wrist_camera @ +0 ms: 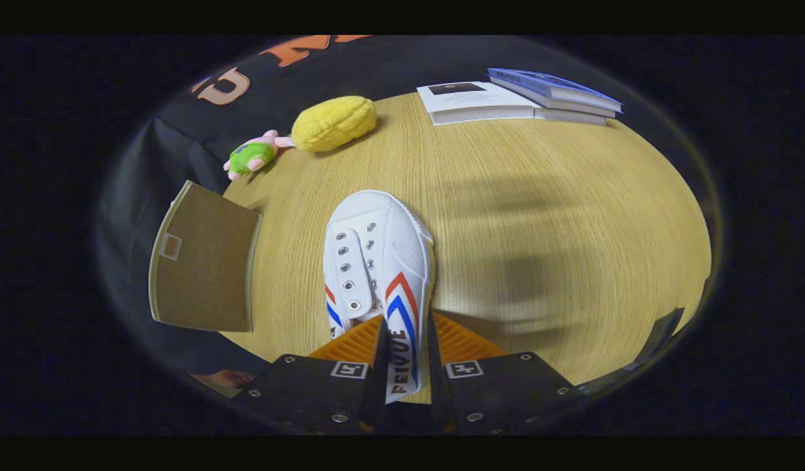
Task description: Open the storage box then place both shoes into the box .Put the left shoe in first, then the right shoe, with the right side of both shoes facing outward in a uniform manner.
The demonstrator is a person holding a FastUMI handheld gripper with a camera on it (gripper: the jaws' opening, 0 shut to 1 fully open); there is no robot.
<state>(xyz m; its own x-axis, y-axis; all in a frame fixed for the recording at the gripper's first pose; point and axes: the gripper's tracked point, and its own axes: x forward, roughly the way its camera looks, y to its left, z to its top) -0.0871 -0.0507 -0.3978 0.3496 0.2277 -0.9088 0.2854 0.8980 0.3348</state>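
A white canvas shoe [376, 261] with red and blue chevron stripes hangs in the air above the wooden table [540, 216], its toe pointing away from me. My gripper [406, 356] is shut on the shoe's right side wall near the heel, both fingers pressing on the canvas. The shoe's heel is hidden between the fingers. A brown box panel [203, 261] with a small label window stands off to the left of the shoe, at the table's edge; I cannot tell whether it is a lid or a side.
A yellow plush toy [334, 123] and a small pink and green plush [252, 157] lie at the table's far left. Two books [507, 98] lie at the far right. A person's hand [222, 378] shows just left of the fingers.
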